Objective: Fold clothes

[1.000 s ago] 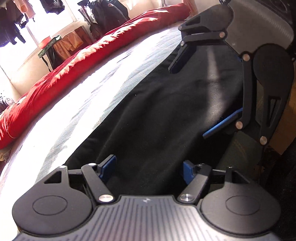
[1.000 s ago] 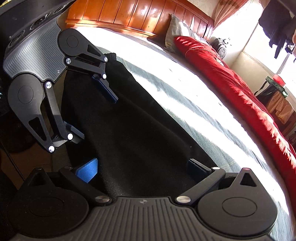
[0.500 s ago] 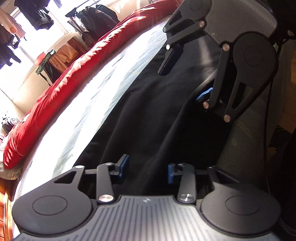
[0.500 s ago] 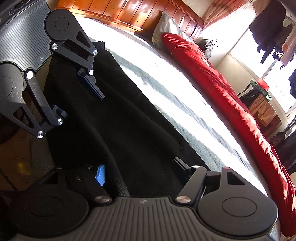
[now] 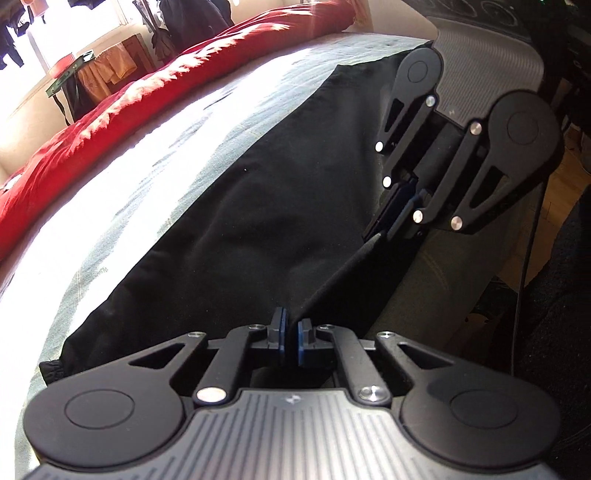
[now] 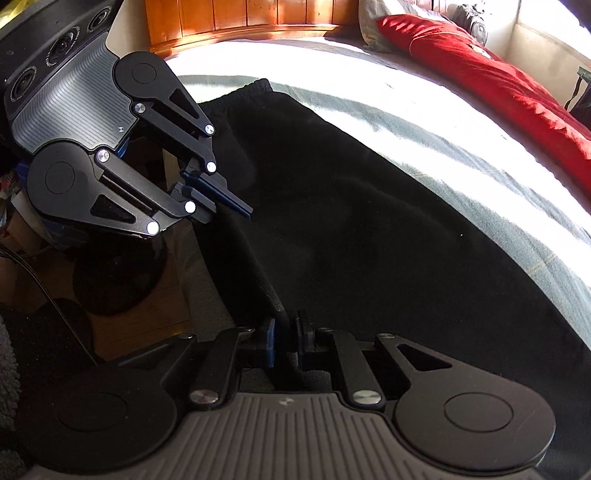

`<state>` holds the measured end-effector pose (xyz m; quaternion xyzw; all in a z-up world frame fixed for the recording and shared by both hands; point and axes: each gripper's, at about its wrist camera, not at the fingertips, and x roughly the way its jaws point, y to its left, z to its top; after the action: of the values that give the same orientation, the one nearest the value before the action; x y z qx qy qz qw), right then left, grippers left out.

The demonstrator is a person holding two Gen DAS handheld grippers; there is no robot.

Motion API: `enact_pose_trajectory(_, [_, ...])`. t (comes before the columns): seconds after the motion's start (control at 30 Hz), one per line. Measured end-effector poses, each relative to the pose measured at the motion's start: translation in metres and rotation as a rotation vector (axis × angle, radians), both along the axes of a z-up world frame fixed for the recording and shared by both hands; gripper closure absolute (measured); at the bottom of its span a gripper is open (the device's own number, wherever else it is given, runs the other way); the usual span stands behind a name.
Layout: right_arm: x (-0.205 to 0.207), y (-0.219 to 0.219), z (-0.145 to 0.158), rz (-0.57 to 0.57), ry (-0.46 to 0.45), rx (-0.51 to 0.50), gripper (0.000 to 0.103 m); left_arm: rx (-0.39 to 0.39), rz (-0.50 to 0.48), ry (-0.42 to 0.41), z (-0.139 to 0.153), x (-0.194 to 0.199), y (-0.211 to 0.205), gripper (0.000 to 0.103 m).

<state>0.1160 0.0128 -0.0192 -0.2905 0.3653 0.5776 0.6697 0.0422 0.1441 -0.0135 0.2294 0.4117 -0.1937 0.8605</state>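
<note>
A black garment [image 5: 258, 229] lies stretched along the near side of the bed; it also shows in the right wrist view [image 6: 369, 236]. My left gripper [image 5: 290, 338] is shut on the garment's near edge, which runs taut up to my right gripper [image 5: 382, 230]. My right gripper [image 6: 285, 341] is shut on the same edge at the other end. In the right wrist view my left gripper [image 6: 236, 210] pinches the cloth at the bed's side. The edge between them is lifted slightly off the bed.
The bed has a pale green-grey sheet [image 5: 155, 173] and a red duvet [image 5: 122, 99] along its far side. A wooden headboard [image 6: 236, 22] and pillow [image 6: 373, 18] stand at one end. Wooden floor [image 6: 140, 328] lies beside the bed. Clothes [image 5: 107, 74] hang by the window.
Both grippers have closed from wide open onto the garment's near edge. The edge is now pulled taut between them.
</note>
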Motion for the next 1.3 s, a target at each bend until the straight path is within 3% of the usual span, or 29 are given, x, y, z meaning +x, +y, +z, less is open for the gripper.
enact_pose_trajectory(0.17, [0.009, -0.002, -0.008, -0.007, 0.135, -0.01, 0.09, -0.049, 0.037, 0.074, -0.008, 0.0, 0.01, 0.095])
enact_pose_trajectory(0.23, [0.015, -0.004, -0.005, -0.022, 0.165, -0.001, 0.077, -0.08, 0.059, 0.078, 0.001, -0.001, 0.017, 0.092])
enact_pose_trajectory(0.3, [0.02, -0.009, 0.003, -0.03, 0.161, 0.023, 0.042, -0.117, 0.081, 0.081, 0.013, -0.003, 0.025, 0.092])
enact_pose_trajectory(0.37, [0.019, -0.017, 0.016, -0.033, 0.119, 0.054, 0.031, -0.139, 0.131, 0.062, 0.014, 0.003, 0.036, 0.082])
enact_pose_trajectory(0.4, [0.021, -0.026, 0.025, -0.043, 0.11, 0.079, 0.03, -0.15, 0.156, 0.053, 0.014, 0.006, 0.041, 0.078])
enact_pose_trajectory(0.47, [0.031, -0.034, 0.032, -0.084, 0.119, 0.114, 0.026, -0.171, 0.207, 0.035, 0.014, 0.012, 0.052, 0.057])
enact_pose_trajectory(0.6, [0.059, -0.052, 0.026, -0.252, 0.135, 0.14, 0.025, -0.214, 0.307, -0.003, 0.014, 0.024, 0.073, 0.057])
enact_pose_trajectory(0.67, [0.066, -0.056, 0.012, -0.331, 0.101, 0.101, 0.025, -0.227, 0.333, -0.014, 0.014, 0.03, 0.077, 0.057])
enact_pose_trajectory(0.77, [0.062, -0.062, -0.01, -0.355, 0.087, 0.03, 0.024, -0.24, 0.343, -0.022, 0.014, 0.037, 0.075, 0.055])
enact_pose_trajectory(0.9, [0.045, -0.074, -0.018, -0.343, 0.056, 0.018, 0.003, -0.257, 0.357, -0.033, 0.014, 0.046, 0.073, 0.053])
enact_pose_trajectory(1.03, [0.054, -0.069, -0.008, -0.361, 0.053, 0.034, 0.003, -0.273, 0.371, -0.044, 0.014, 0.056, 0.071, 0.052])
enact_pose_trajectory(1.17, [0.074, -0.063, 0.008, -0.421, 0.002, 0.108, 0.001, -0.29, 0.385, -0.055, 0.014, 0.066, 0.069, 0.034])
enact_pose_trajectory(1.3, [0.093, -0.055, -0.006, -0.494, 0.018, 0.107, 0.0, -0.291, 0.425, -0.029, -0.004, 0.09, 0.066, 0.034])
